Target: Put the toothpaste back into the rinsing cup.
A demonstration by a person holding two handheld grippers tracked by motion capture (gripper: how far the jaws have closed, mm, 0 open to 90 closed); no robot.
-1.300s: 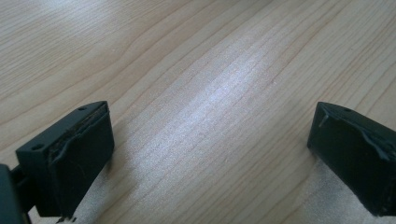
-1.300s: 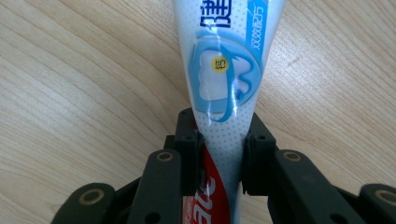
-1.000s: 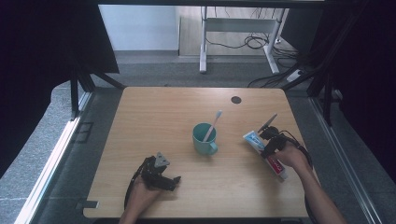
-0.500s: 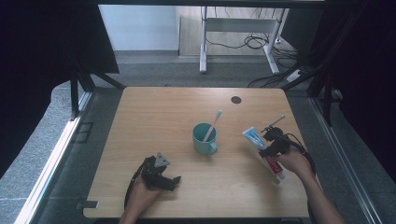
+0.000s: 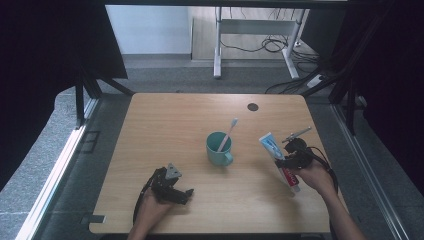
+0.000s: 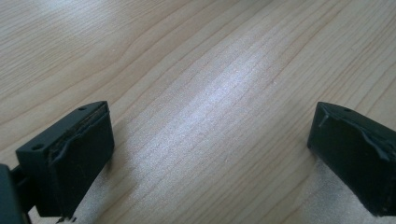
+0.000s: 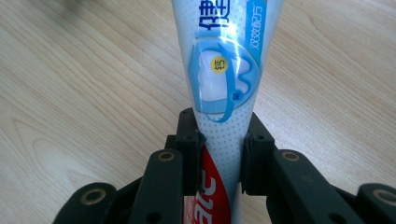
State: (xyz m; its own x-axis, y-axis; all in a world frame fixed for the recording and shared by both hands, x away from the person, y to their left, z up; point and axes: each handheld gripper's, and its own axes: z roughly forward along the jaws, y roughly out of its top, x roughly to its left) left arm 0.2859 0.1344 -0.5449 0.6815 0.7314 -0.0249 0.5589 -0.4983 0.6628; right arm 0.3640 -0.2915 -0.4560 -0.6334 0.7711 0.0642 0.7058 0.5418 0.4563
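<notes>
Near the front edge of the light wooden table, toward its left corner, the left gripper rests low over the bare wood; in the left gripper view its two black jaws stand wide apart with nothing between them, so it is released and idle. Toward the right edge, a little farther from the front, the right gripper is clenched on the white, blue and red plastic toothpaste tube. In the right gripper view the pads press on the narrow middle part of the tube, the red end goes back under the gripper and the wide blue-and-white end sticks out forward beyond the jaws. In the high view the tube points away from the person's hand and slightly toward the middle of the table. Near the centre of the table, well apart from the tube, stands the teal ceramic mug with a handle, and a white toothbrush leans in it. I judge the main risk is in the grip: the tube is smooth and soft, so it may slide or turn between the pads. Also the long free end could knock the toothbrush or push the mug if it comes in too low.
</notes>
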